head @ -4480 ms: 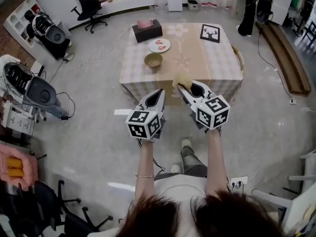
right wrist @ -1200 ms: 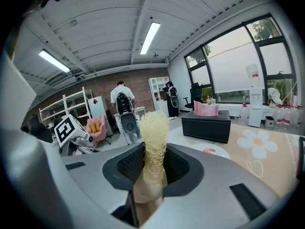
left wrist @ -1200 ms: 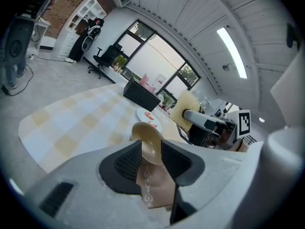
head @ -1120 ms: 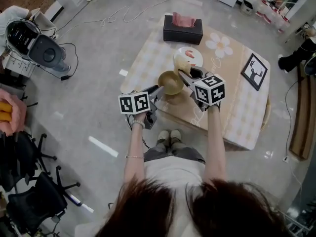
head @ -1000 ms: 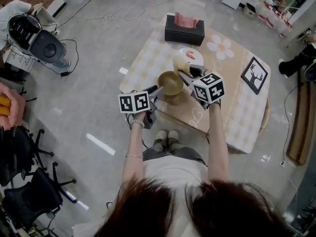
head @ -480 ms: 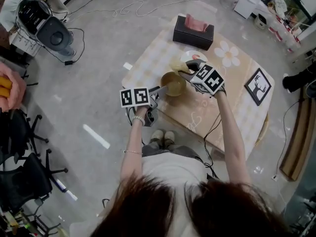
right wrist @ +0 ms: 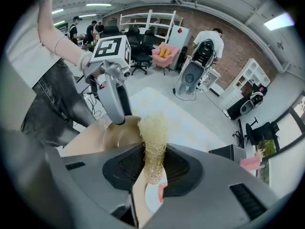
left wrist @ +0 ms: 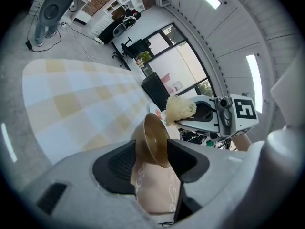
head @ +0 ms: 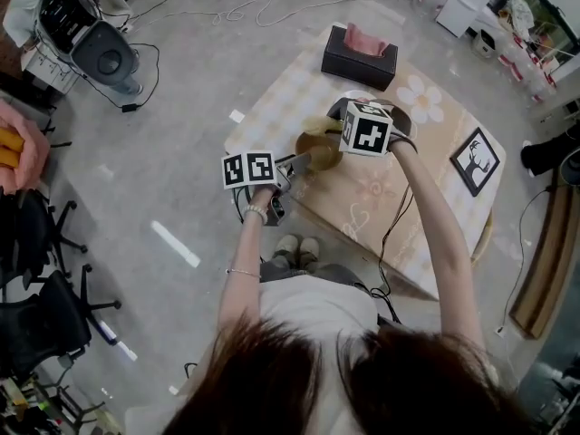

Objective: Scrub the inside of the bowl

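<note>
**Bowl tipped in the left claw, scrubber at its rim**

The brownish bowl [left wrist: 155, 135] sits at the near edge of the counter [head: 381, 198], which is covered by a checked beige cloth. The bowl is tipped up on its side rather than standing flat, and its opening faces the right claw.

The left claw [head: 297, 160] reaches in from the person's side, pointing slightly downward. It pinches the bowl at its lower rim, with one pad against the outer wall and the other against the rim on the open side. Its jaws have just been opening wider, and the bowl between them fills the gap.

The right claw [right wrist: 153, 146] comes in from the far side of the bowl and is aimed steeply down. It is pressed onto a pale yellow mesh scrubber [right wrist: 152, 128]. The scrubber is squeezed thin between the pads and puffs out past the fingertips. Its free end is just beside the bowl's upper rim, and whether it touches the rim cannot be told. In the left gripper view it sits above the rim, outside the hollow.

Farther back on the counter stands a dark tissue box [head: 359, 54] with a pink tissue showing. Well to its right, a black-framed picture [head: 473, 159] of a deer lies flat.
</note>
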Tool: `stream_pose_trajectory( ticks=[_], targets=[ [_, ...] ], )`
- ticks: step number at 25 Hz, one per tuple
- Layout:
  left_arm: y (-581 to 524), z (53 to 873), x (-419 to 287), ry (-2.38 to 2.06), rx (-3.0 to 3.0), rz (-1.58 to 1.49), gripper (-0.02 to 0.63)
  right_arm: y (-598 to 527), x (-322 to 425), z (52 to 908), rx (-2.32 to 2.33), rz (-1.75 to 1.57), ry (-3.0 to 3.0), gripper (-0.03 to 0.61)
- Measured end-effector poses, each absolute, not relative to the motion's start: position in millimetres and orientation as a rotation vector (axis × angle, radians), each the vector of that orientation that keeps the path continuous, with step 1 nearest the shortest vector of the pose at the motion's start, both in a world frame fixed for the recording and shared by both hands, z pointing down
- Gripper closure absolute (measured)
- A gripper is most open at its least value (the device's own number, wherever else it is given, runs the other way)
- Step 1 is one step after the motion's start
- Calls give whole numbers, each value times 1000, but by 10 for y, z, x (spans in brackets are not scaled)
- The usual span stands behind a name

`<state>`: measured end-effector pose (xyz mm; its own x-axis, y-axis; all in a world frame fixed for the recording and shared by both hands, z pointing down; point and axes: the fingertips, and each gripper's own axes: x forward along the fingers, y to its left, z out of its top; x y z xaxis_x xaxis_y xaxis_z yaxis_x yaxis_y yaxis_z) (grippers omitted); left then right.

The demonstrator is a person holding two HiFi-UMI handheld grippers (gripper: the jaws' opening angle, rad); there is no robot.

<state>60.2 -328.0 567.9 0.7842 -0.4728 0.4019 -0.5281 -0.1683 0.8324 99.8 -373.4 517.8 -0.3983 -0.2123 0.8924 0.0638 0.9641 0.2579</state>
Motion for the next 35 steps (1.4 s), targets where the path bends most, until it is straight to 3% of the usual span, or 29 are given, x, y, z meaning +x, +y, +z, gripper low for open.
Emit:
stream_pose_trajectory(
  ticks=[17,35],
  targets=[
    [-3252,5786,648,-756,1772,130,413,-3726,963,5362,-191,-608,-1589,483],
    [-3207,5850,697,-767,1745,159,443,-3677,1036,5475,-269,-729,-1422,483]
  ],
)
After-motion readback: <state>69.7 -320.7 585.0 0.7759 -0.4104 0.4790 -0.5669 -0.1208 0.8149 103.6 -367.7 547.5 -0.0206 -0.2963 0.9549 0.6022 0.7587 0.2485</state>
